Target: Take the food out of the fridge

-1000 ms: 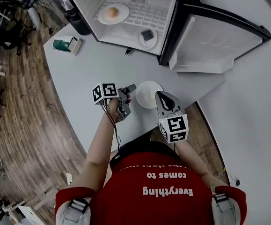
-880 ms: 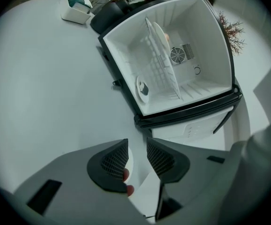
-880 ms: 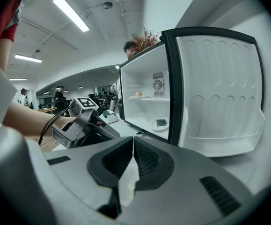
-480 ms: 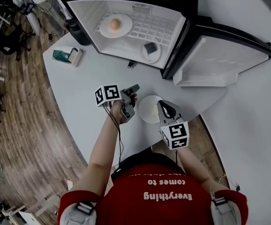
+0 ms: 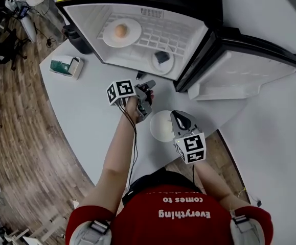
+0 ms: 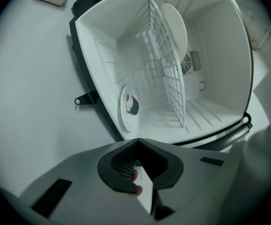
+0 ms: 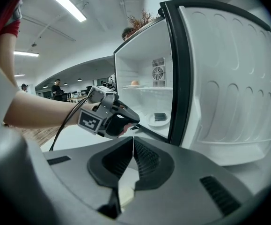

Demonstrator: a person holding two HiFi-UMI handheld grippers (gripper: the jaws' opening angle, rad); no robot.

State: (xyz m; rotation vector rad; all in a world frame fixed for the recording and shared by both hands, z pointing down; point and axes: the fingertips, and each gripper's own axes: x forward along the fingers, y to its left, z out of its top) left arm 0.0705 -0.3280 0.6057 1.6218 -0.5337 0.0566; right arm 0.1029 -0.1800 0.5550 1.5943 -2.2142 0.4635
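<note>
Aiming left gripper (image 5: 148, 87), jaws closed empty, at open fridge (image 5: 186, 20); hovering right gripper (image 5: 176, 116), jaws closed, at plate (image 5: 160, 127) edge

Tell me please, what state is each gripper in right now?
Left gripper: shut, holding nothing.
Right gripper: shut, nothing visible between its jaws.

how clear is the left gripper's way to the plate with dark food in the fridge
Likely clear: the fridge door is open, nothing lies between the left gripper and the plate, but its jaws are shut.
</note>
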